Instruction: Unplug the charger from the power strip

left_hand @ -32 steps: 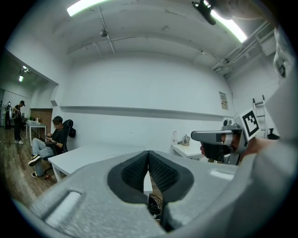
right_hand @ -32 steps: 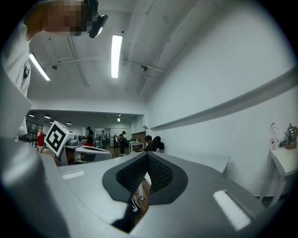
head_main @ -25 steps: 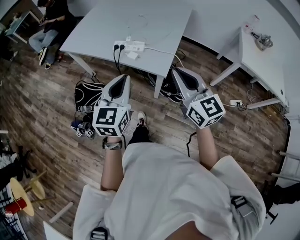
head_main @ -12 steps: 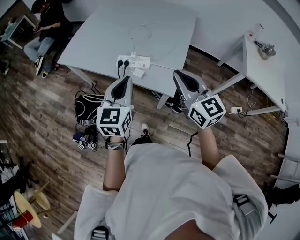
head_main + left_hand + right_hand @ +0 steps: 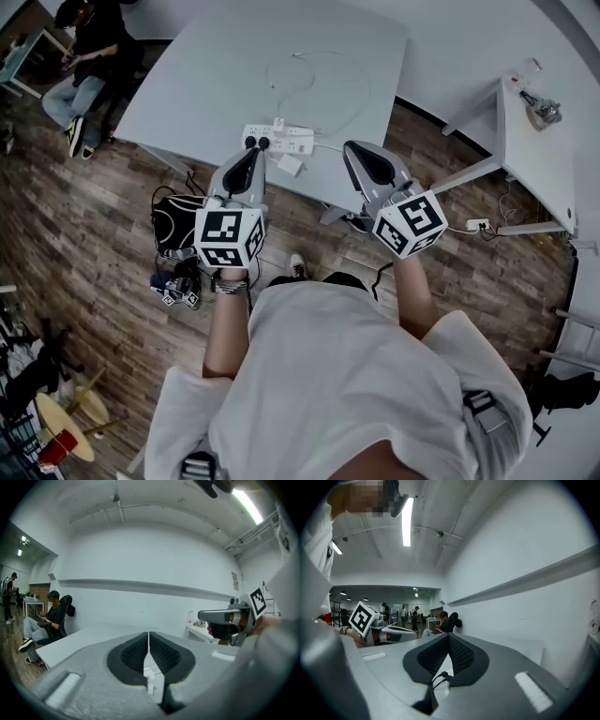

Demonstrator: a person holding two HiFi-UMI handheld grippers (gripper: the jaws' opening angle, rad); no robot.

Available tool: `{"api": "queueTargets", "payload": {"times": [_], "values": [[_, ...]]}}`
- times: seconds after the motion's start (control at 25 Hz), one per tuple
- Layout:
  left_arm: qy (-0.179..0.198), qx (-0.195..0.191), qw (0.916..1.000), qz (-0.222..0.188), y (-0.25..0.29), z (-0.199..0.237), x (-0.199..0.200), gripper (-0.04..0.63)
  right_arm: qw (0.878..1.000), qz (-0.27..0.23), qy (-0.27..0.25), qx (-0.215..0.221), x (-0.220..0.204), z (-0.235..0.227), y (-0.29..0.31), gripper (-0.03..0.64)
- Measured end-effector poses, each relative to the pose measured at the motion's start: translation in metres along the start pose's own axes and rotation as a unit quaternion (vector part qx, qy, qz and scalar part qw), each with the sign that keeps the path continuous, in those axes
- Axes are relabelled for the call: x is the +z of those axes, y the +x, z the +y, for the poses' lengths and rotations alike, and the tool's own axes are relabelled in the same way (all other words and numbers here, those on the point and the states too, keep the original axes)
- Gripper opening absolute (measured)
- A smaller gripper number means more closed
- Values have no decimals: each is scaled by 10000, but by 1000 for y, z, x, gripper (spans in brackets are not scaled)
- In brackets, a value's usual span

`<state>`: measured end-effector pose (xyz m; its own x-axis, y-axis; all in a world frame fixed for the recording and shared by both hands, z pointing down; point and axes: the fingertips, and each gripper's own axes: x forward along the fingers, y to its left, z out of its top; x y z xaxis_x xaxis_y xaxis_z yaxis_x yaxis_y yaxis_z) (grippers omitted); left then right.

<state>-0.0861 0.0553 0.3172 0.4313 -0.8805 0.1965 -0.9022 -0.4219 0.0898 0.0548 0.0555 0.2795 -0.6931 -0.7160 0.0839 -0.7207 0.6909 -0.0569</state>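
Note:
A white power strip lies near the front edge of the grey table. Two black plugs sit at its left end, and a small white charger with a thin white cable loop sits on its far side. A white block lies just in front of the strip. My left gripper is shut and empty, its tip over the strip's left end. My right gripper is also shut and empty, to the right of the strip. The black plugs show below the right jaws.
A person sits at the table's far left corner. A black bag and marker cubes lie on the wooden floor under the table's edge. A second white table stands at the right, with a floor power strip beneath it.
Both grippers have moved forward together toward the table, and now reach its front edge by the power strip. Their jaws stayed shut.

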Motion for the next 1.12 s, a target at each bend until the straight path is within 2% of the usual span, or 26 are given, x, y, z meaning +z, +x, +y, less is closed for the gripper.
{"api": "queueTargets", "payload": {"times": [0.2,0.4,0.56,1.12], "values": [[-87,-33,9998,183,18,16,-11,11,9999,139,51,24,-10,-6,23,2],[-9,-41,9994,357,31,25,-20,37,9997,223,17,34,-16,-11,42,2],[-128,-17,9987,502,43,32,-32,51,9995,317,-75,-32,-24,-18,54,2],[-91,161,9924,1217,101,57,-75,95,9952,939,-80,245,-82,-46,105,2]]}}
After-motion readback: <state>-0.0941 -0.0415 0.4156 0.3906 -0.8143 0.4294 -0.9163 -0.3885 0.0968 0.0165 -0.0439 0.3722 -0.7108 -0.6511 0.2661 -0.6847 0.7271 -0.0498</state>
